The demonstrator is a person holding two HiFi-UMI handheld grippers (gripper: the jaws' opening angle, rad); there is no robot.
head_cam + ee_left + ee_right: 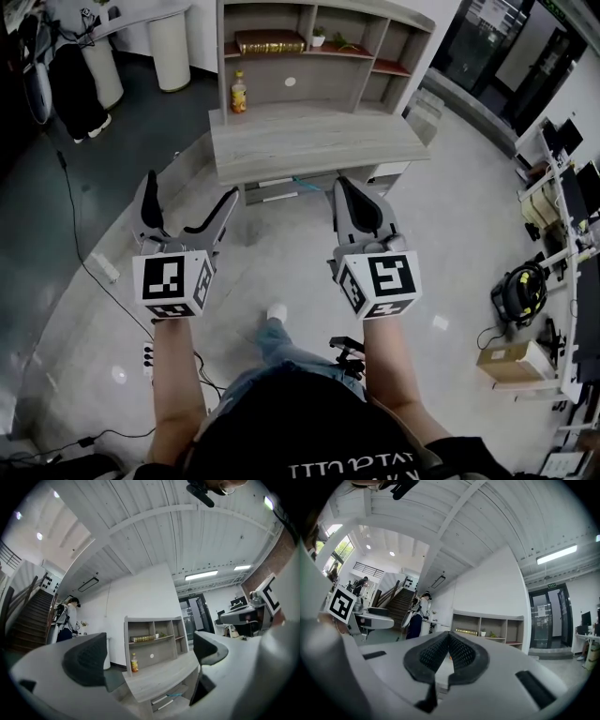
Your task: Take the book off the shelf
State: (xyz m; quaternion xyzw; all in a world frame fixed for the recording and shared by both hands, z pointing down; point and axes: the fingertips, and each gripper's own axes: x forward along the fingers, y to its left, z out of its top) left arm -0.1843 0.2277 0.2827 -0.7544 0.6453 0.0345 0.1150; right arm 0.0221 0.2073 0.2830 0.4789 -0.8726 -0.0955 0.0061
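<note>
A brown book (269, 41) lies flat on the upper left shelf of the grey shelf unit (370, 56), which stands at the back of a wooden desk (314, 141). The book also shows far off as the book (143, 638) in the left gripper view and the book (467, 632) in the right gripper view. My left gripper (190, 194) is held in front of the desk, well short of the shelf, open and empty; in its own view the left gripper (147, 656) frames the shelf unit. To its right, my right gripper (343, 186) is shut on nothing, as the right gripper (449, 651) shows.
An orange-capped bottle (239, 93) stands on the desk under the book. A small plant (319, 36) sits right of the book. White pillars (169, 47) stand at the back left, cables (80, 244) cross the floor, and desks (562, 187) and a box (511, 361) line the right. A person (70, 616) stands by stairs.
</note>
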